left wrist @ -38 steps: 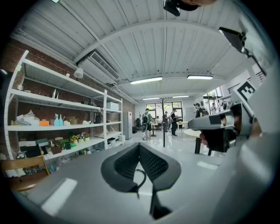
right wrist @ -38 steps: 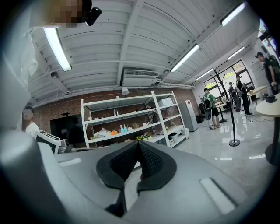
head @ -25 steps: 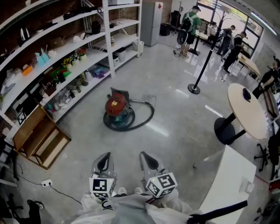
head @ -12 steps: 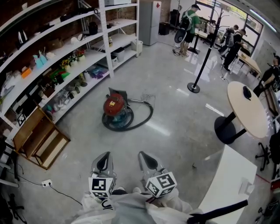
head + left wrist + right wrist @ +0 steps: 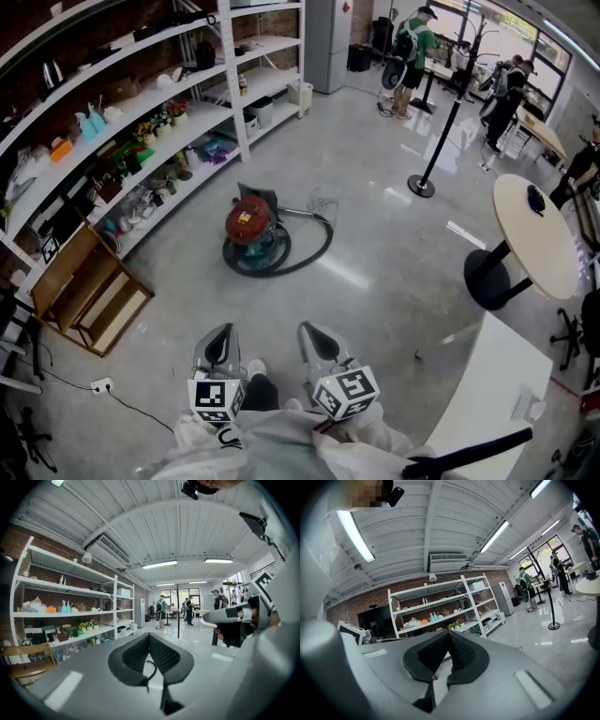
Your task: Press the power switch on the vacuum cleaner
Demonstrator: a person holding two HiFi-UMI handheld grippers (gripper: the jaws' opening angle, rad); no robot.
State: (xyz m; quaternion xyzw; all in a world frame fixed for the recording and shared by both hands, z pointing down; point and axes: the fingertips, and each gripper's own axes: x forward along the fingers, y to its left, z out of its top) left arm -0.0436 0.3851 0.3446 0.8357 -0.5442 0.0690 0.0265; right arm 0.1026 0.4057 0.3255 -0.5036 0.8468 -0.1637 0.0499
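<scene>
Vacuum (image 5: 248,228) on the floor, well ahead of you.
Your left tool (image 5: 221,345) and right tool (image 5: 319,341) are closed, both empty.

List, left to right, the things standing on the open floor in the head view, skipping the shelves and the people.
Wooden chair → vacuum cleaner → stanchion post → round table.

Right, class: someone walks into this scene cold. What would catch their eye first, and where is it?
The red vacuum cleaner stands out, alone on the grey floor mid-room, its dark hose curled round it. Next come the left gripper and right gripper at the bottom of the head view, both closed, empty and well short of it. White shelves crowded with colourful things line the left side.
</scene>
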